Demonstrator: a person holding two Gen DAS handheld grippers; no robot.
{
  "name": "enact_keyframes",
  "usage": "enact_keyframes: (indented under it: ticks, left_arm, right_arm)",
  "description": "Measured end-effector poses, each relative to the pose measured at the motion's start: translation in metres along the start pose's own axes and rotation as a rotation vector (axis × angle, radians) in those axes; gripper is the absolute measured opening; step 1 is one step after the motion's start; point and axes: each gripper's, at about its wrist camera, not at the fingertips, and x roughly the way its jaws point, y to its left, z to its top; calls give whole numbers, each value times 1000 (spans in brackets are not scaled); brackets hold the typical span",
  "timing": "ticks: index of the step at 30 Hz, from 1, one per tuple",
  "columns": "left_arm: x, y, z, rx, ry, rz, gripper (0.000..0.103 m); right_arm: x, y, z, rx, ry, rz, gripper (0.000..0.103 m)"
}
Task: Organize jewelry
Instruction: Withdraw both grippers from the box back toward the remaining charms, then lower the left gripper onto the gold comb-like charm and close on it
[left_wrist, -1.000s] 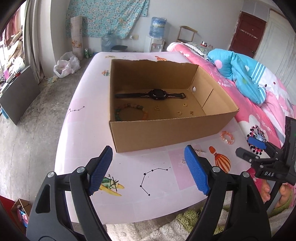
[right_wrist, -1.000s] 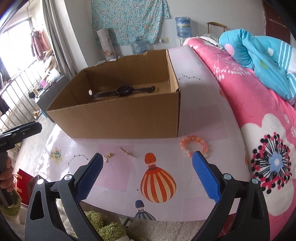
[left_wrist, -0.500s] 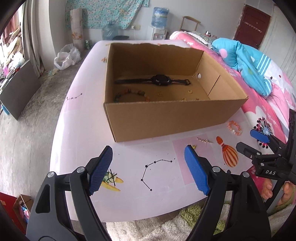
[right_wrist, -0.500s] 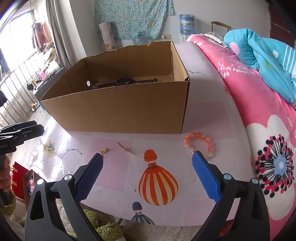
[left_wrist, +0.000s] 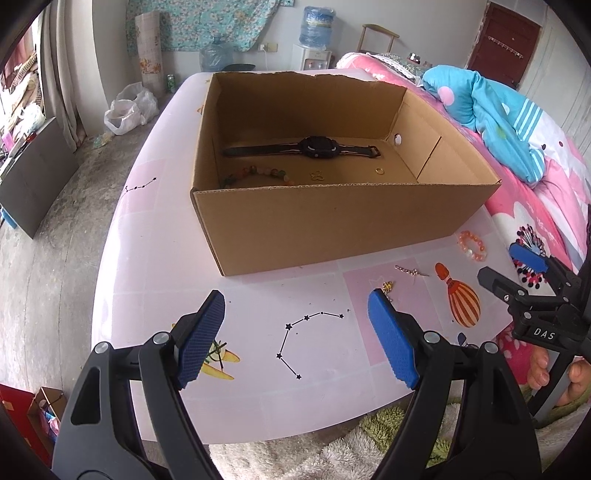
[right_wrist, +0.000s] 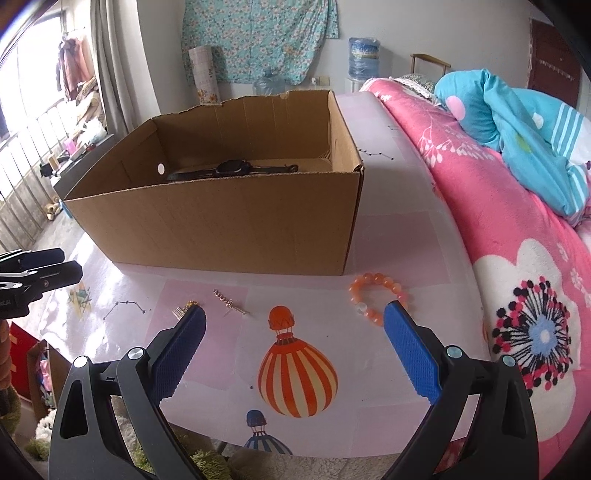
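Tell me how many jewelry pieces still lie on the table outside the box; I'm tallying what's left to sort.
3: an orange bead bracelet near the box's front right corner, a thin gold chain piece left of it, and a small gold cluster further left, partly hidden by a tool finger.

The left black plastic tongs (left_wrist: 295, 334) carry two blue, cross-hatched rubber pads (left_wrist: 201, 338) on angular black arms with triangular cut-outs and silver screws; the right black plastic tongs (right_wrist: 294, 349) match them; white letters "DAS" mark the right tongs' body in the left wrist view.
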Motion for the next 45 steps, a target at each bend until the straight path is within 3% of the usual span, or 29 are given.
enact_keyframes:
  ticks: [6, 12, 21, 29, 37, 45]
  left_arm:
    - [2, 3, -4, -16, 0, -11, 76]
    - [3, 1, -10, -13, -14, -24, 76]
    - [17, -16, -28, 49, -10, -37, 76]
    - [31, -48, -31, 172, -33, -70, 76]
    - [50, -84, -28, 331, -34, -62, 60]
    - [67, -91, -25, 339, 22, -89, 38]
  right_arm:
    - [-9, 4, 1, -36, -71, -53, 96]
    - [-21, -6, -10, -29, -119, -18, 96]
    - [-5, -22, -37, 110, 10, 63, 96]
    - [1, -21, -37, 185, 27, 165, 95]
    - [15, -3, -45, 129, 86, 190, 65]
    - [22, 13, -46, 33, 86, 194, 51]
